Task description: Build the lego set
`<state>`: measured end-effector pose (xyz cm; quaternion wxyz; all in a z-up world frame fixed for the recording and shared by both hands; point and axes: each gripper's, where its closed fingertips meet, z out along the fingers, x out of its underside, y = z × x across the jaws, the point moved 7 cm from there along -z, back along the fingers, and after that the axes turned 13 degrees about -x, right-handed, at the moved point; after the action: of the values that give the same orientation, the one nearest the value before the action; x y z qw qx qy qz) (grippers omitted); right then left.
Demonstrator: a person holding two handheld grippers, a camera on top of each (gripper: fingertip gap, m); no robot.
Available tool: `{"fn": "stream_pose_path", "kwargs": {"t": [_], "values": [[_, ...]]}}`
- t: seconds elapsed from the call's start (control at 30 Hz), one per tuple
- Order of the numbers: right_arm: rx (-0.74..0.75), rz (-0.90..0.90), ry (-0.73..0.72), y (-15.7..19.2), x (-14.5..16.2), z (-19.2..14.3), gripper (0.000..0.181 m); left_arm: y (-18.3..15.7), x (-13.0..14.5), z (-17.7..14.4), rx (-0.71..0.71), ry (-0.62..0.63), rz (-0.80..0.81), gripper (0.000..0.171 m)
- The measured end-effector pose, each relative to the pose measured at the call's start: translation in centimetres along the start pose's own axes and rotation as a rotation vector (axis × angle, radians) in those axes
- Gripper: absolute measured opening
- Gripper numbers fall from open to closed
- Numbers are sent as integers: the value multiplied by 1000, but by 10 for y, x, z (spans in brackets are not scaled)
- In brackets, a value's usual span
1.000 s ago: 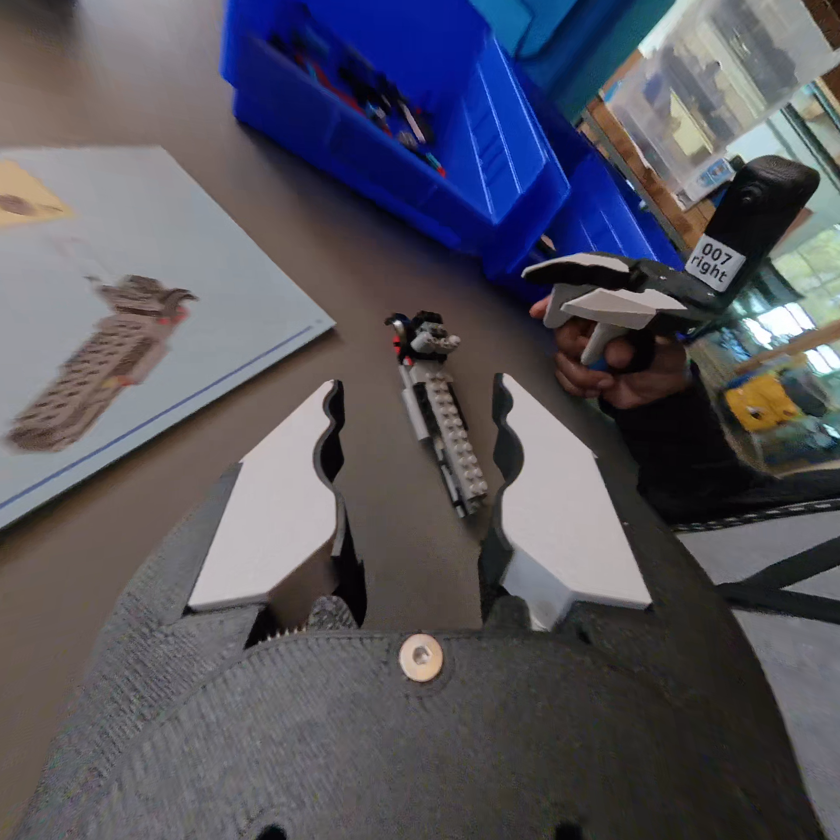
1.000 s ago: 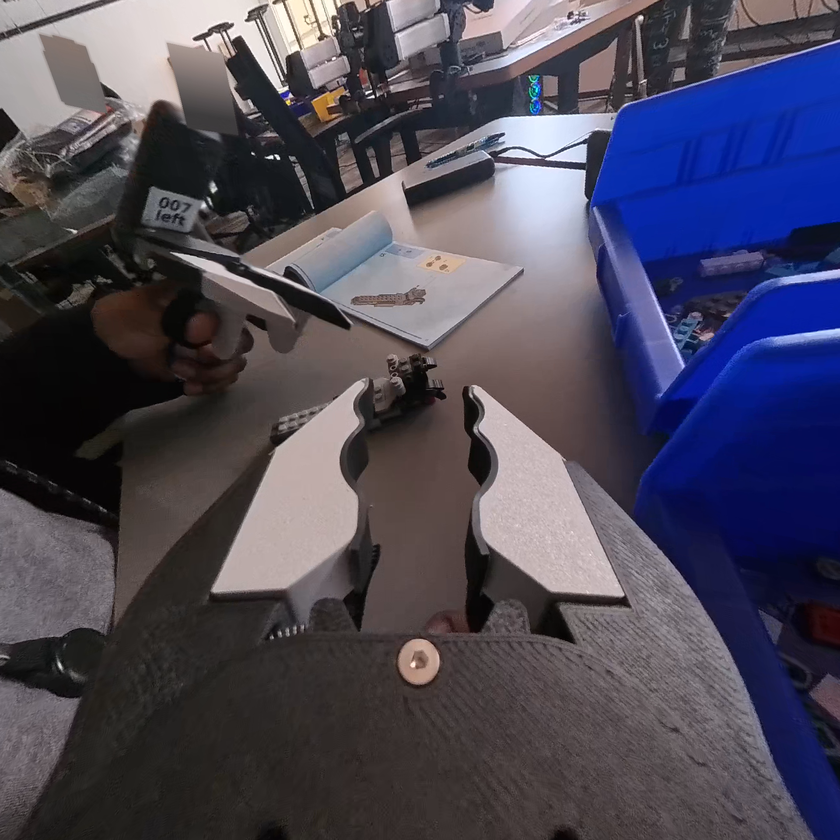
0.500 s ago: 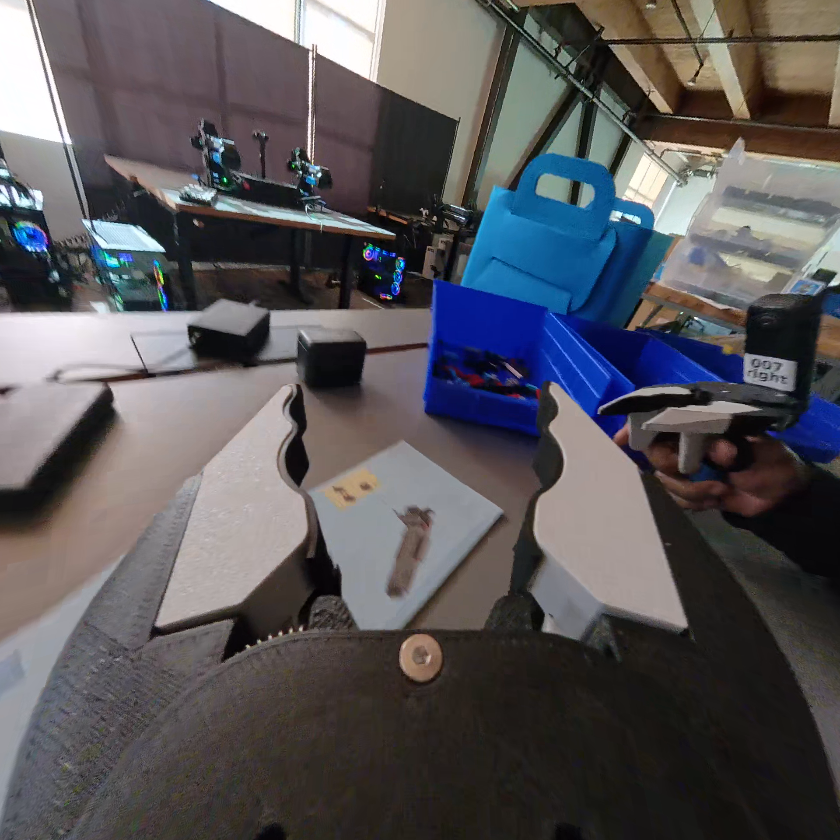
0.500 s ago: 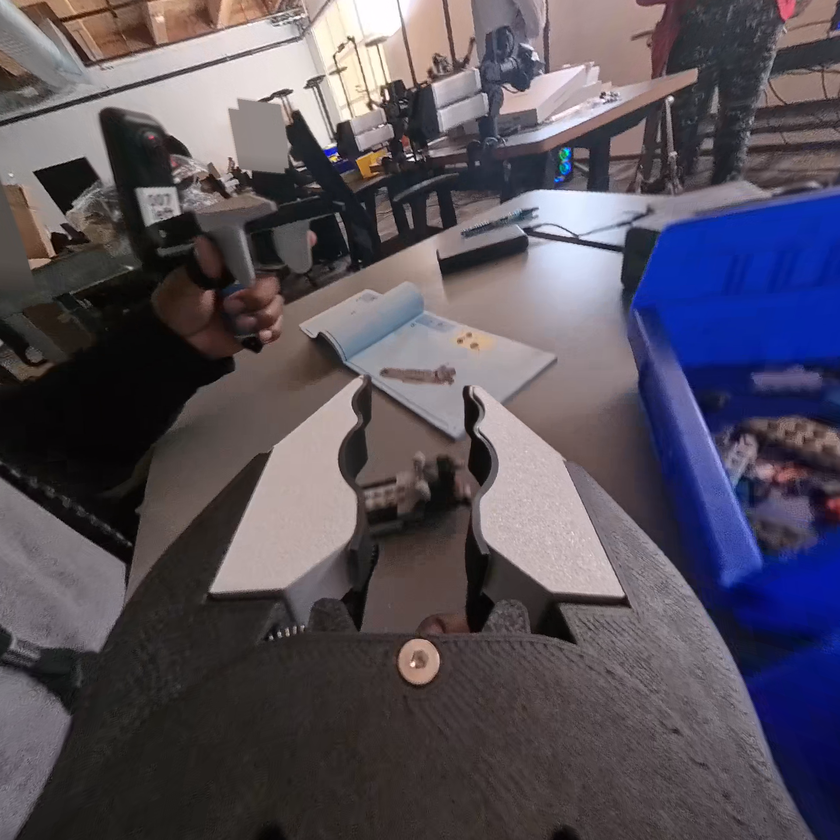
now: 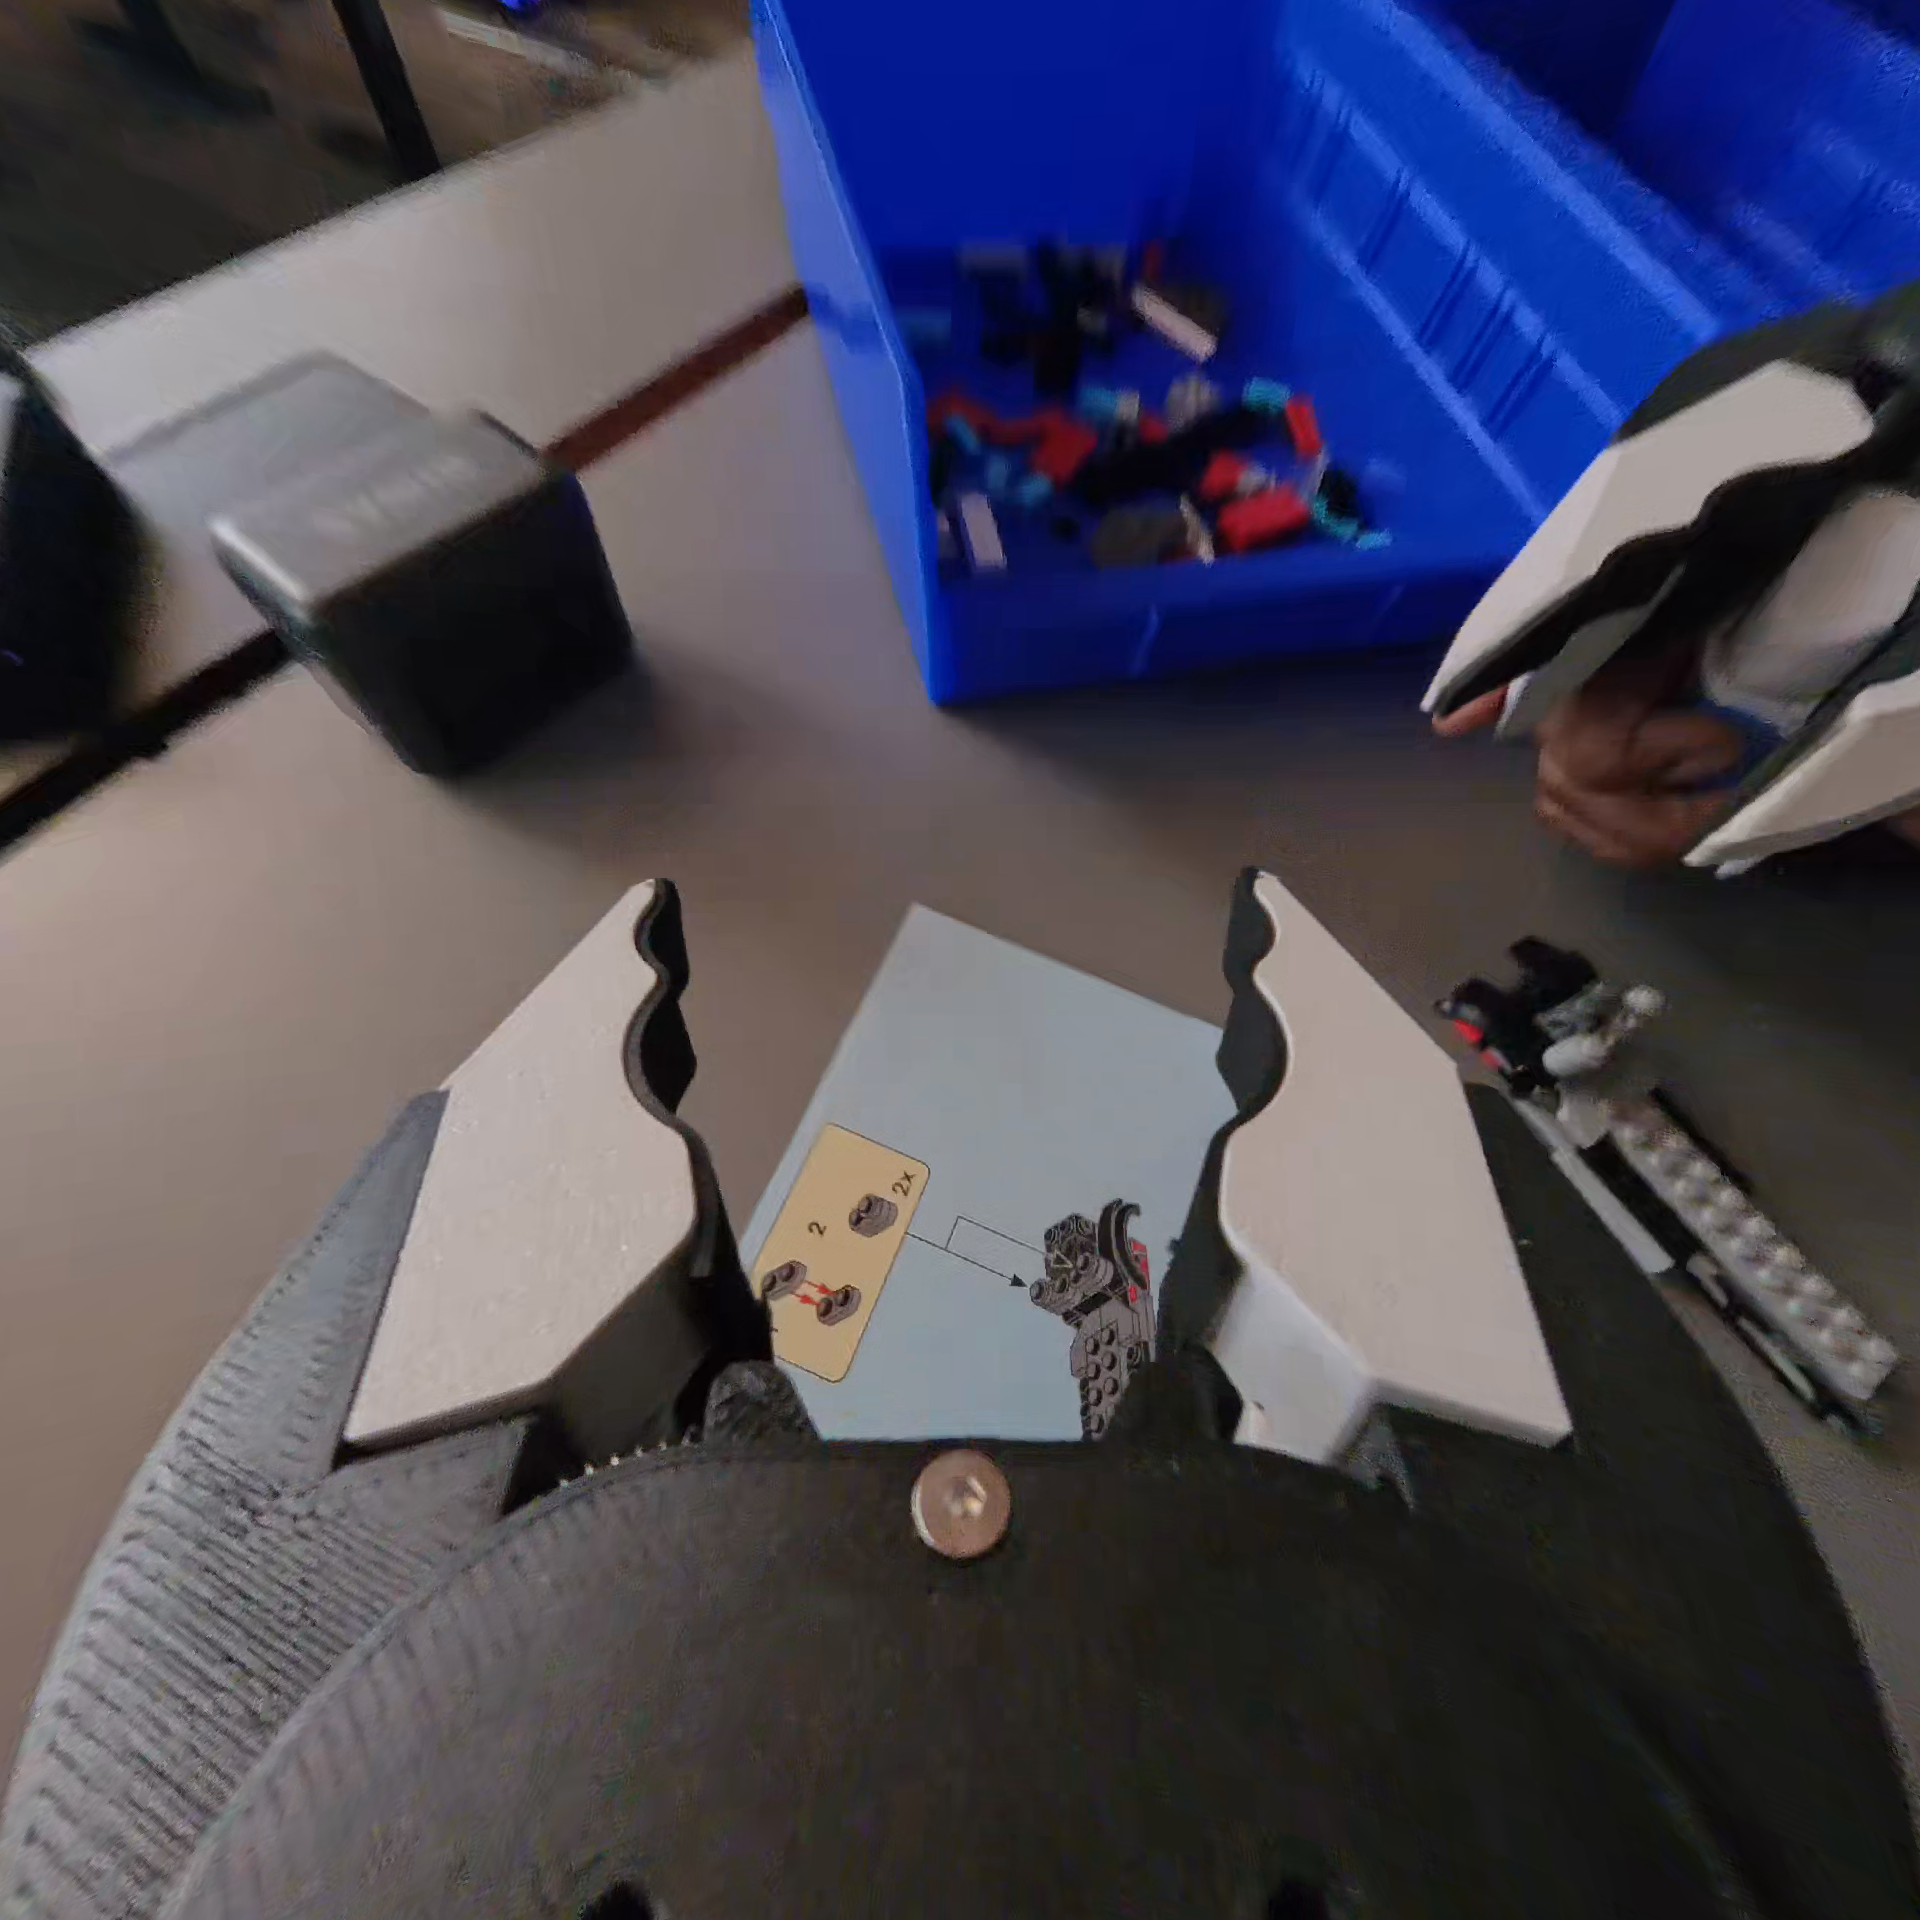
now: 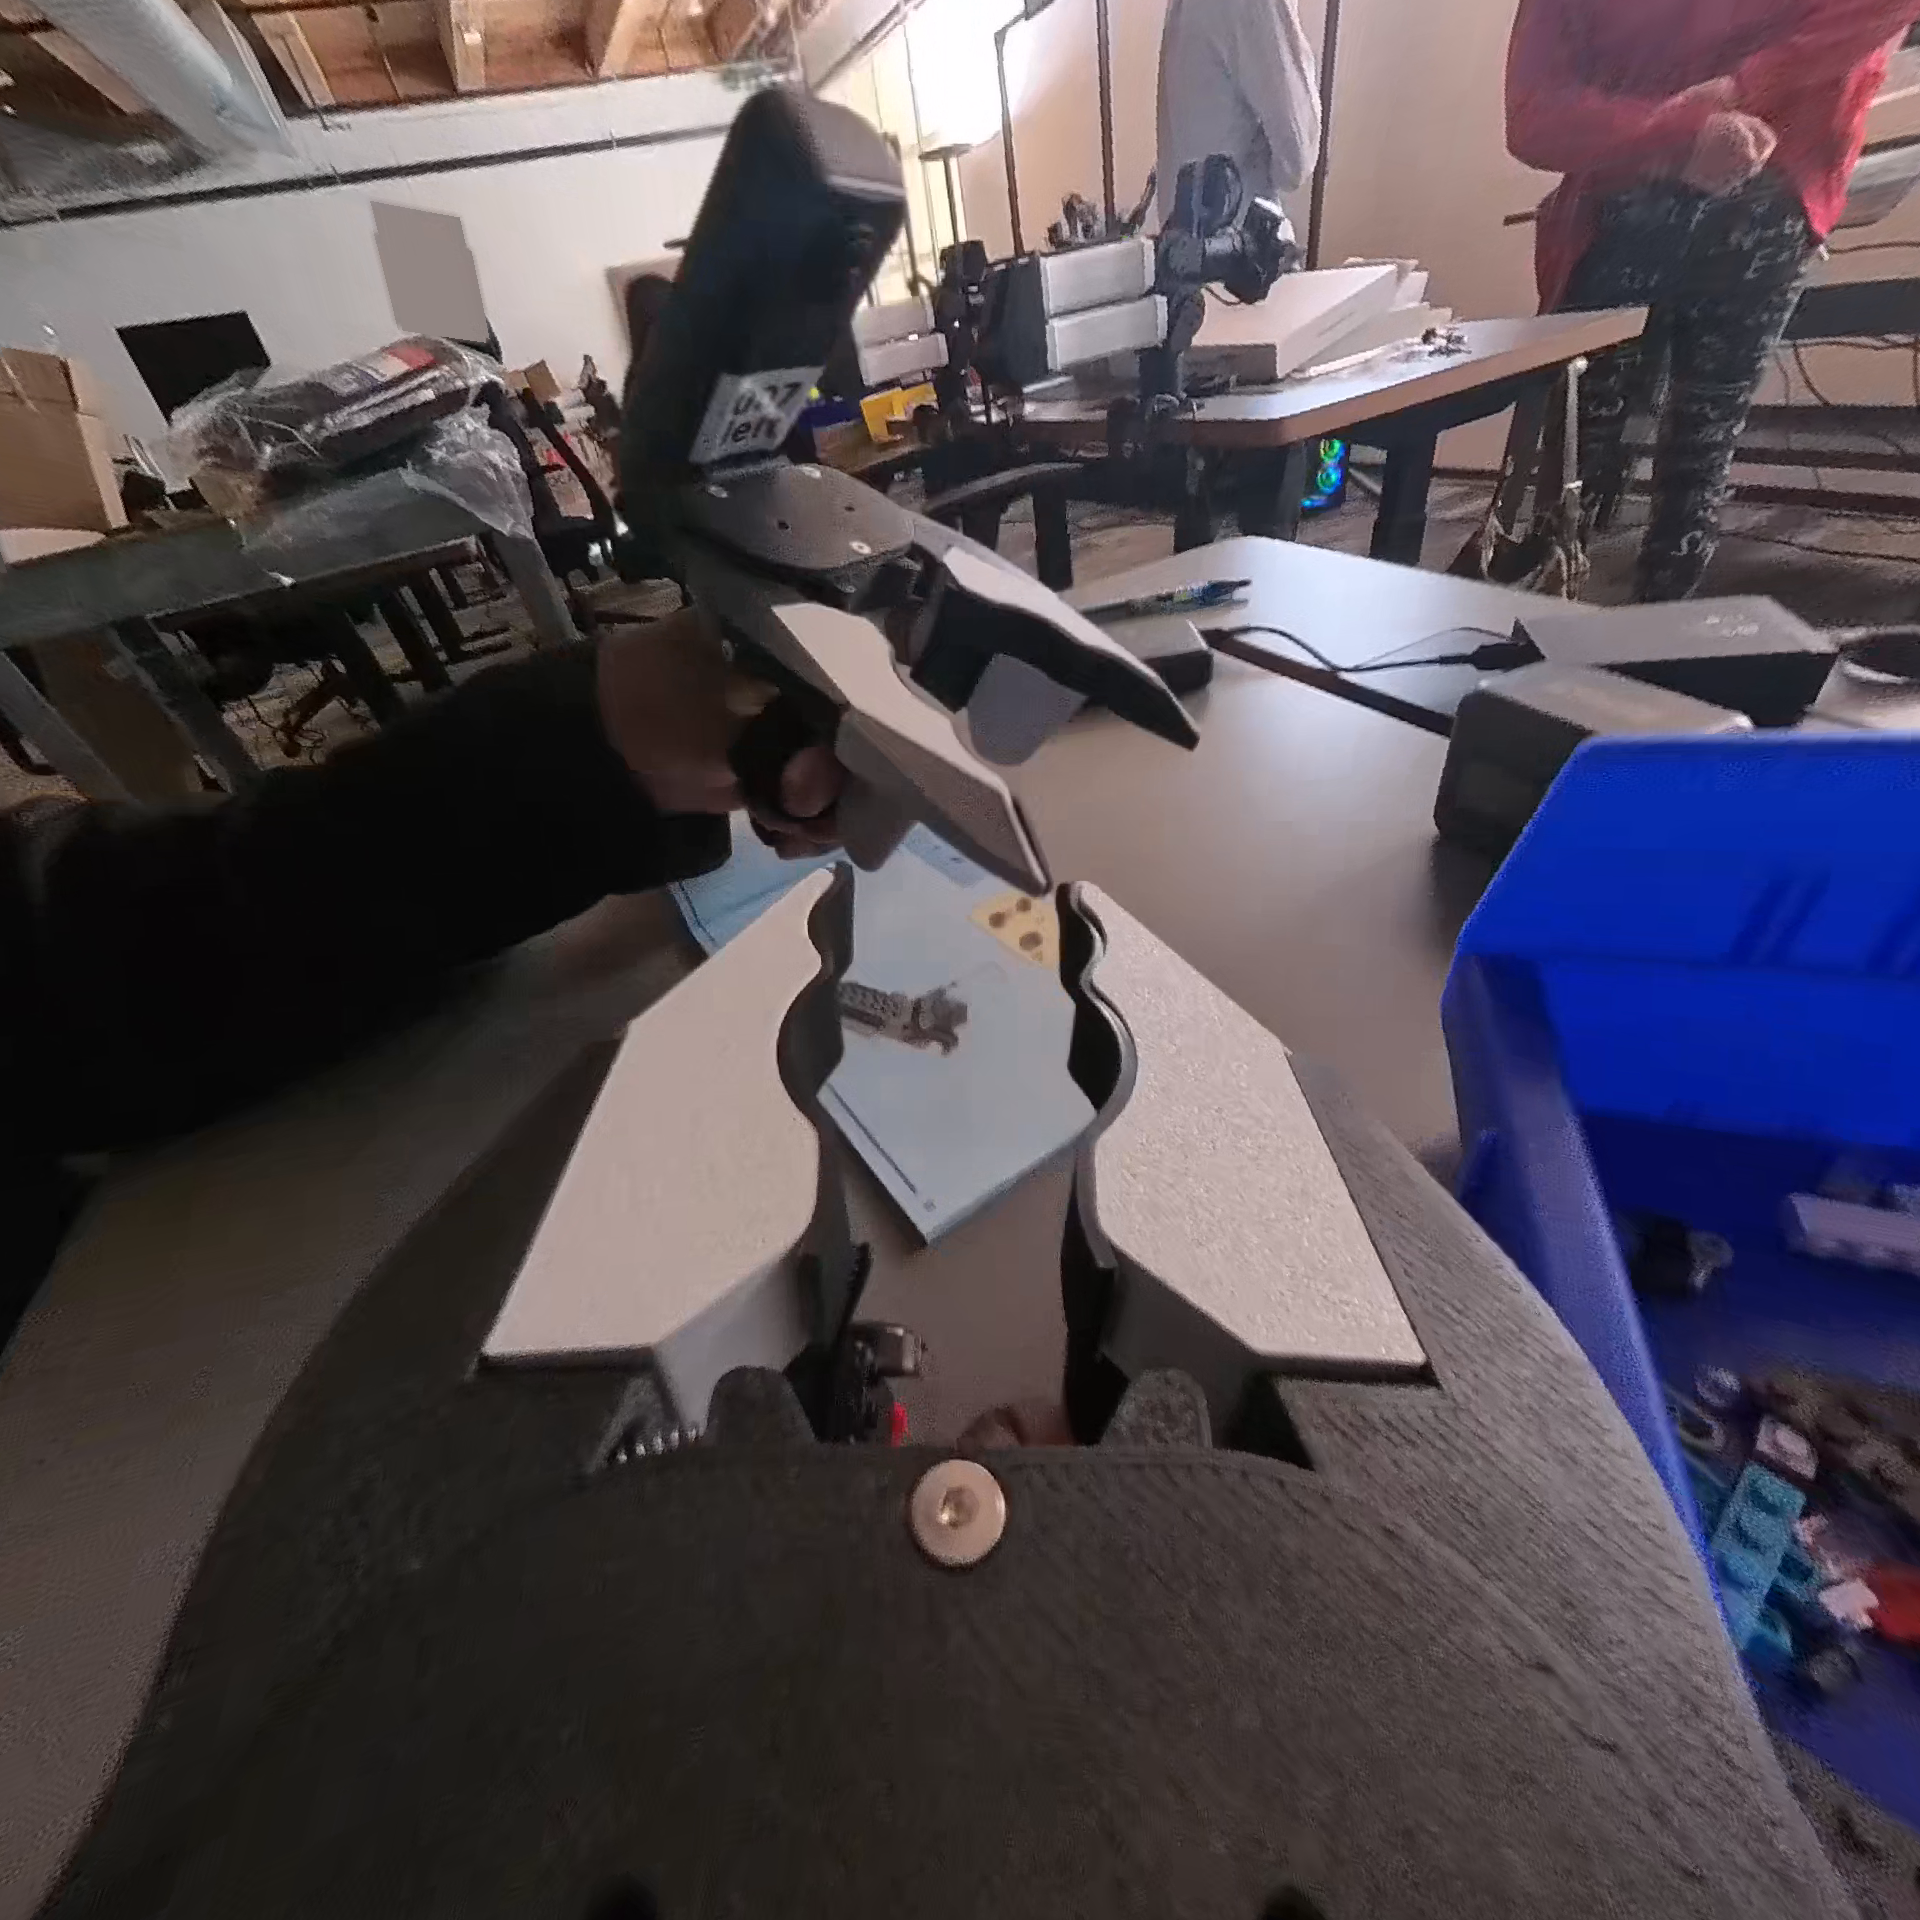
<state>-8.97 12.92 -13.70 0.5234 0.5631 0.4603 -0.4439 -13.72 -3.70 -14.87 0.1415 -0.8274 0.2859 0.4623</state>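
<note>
The room was a big workshop: more tables behind, gear stacked on them, two people standing far beyond the right gripper. The grey-brown table ran under both grippers. A blue bin sat ahead of the left gripper, loose bricks heaped inside, and a dark box stood ahead to its left. The instruction booklet lay right below that gripper, its fingers spread wide with nothing between them. The lego model rested flat on the table just right of it, long axis running away from the camera, dark clawed end at the far end, grey studded strip trailing near. The right gripper hovered with its fingers parted and empty. A white label with printing sat on the left gripper's handle.
</note>
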Motion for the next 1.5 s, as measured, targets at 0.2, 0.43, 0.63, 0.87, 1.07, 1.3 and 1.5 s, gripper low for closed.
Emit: {"fn": "stream_pose_path", "kwargs": {"t": [0.2, 0.43, 0.63, 0.87, 1.07, 1.3, 1.5], "values": [[-16, 64, 8, -7, 11, -4, 40, -14, 19, 28, 45, 157, 35, 101], [-34, 113, -17, -13, 13, -6, 38, -22, 33, 43, 59, 219, 72, 95], [-45, 137, -39, -15, 13, -8, 37, -22, 32, 43, 41, 180, 92, 82], [-51, 171, -69, -19, 12, -11, 37, -20, 32, 42, 13, 155, 107, 71], [-57, 162, -59, -17, 12, -10, 36, -19, 35, 44, 5, 189, 96, 74], [-53, 164, -55, -18, 12, -9, 36, -20, 35, 45, -14, 191, 115, 68], [-51, 162, -48, -18, 12, -8, 36, -21, 35, 43, 0, 180, 121, 55]]}}
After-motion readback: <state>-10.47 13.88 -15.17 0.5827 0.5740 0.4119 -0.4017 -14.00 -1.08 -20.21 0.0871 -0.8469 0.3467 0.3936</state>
